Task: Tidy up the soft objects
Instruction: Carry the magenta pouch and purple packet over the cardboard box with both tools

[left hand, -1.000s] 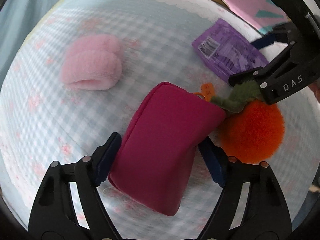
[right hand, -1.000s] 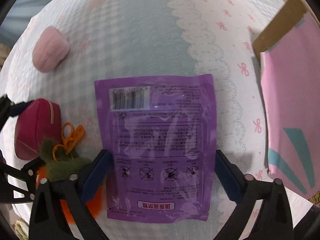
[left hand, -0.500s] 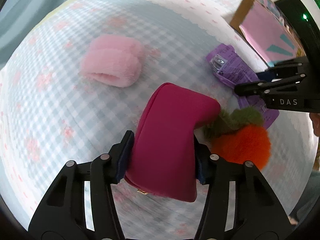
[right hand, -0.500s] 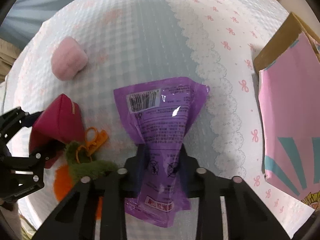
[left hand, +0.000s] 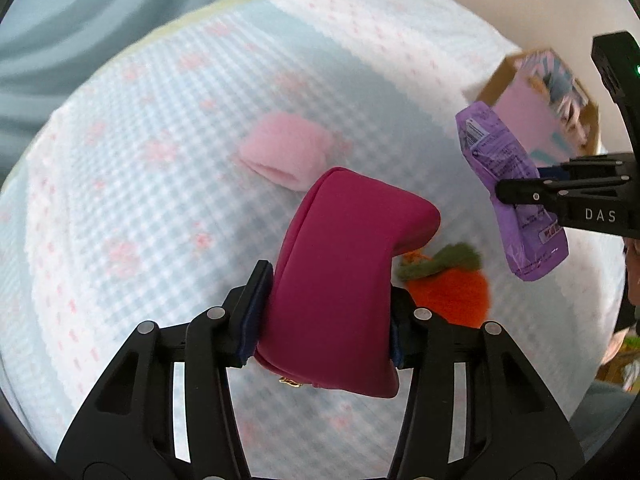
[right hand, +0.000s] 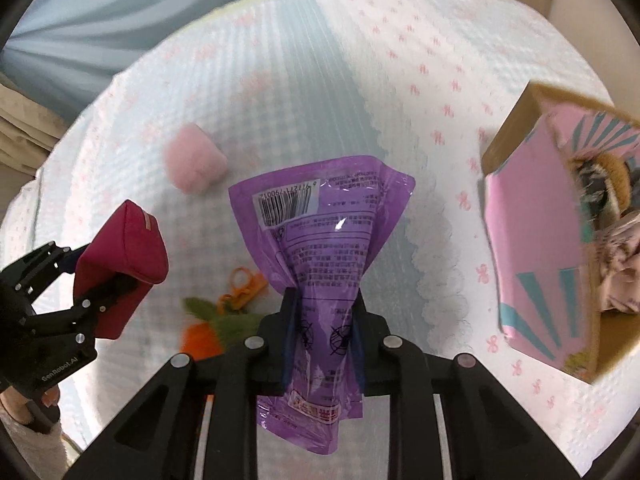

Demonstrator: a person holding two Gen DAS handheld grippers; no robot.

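Observation:
My left gripper [left hand: 324, 316] is shut on a magenta zip pouch [left hand: 340, 264] and holds it above the bed; it also shows in the right wrist view [right hand: 120, 264]. My right gripper [right hand: 322, 336] is shut on a purple plastic packet [right hand: 320, 248], lifted off the cover; the packet also shows in the left wrist view [left hand: 508, 184]. A pink fluffy roll [left hand: 286, 154] lies on the bedcover beyond the pouch. An orange pompom with green leaves and an orange clip [left hand: 452, 288] lies on the cover below the pouch.
A cardboard box with pink lining [right hand: 560, 240] stands at the right, with soft items inside. The bedcover [left hand: 140, 200] is checked light blue with white lace edging. Blue-grey curtains hang behind the bed.
Both grippers closed on their objects and lifted them: the left raised the magenta pouch, the right raised the purple packet. The pompom and pink roll stayed on the cover.

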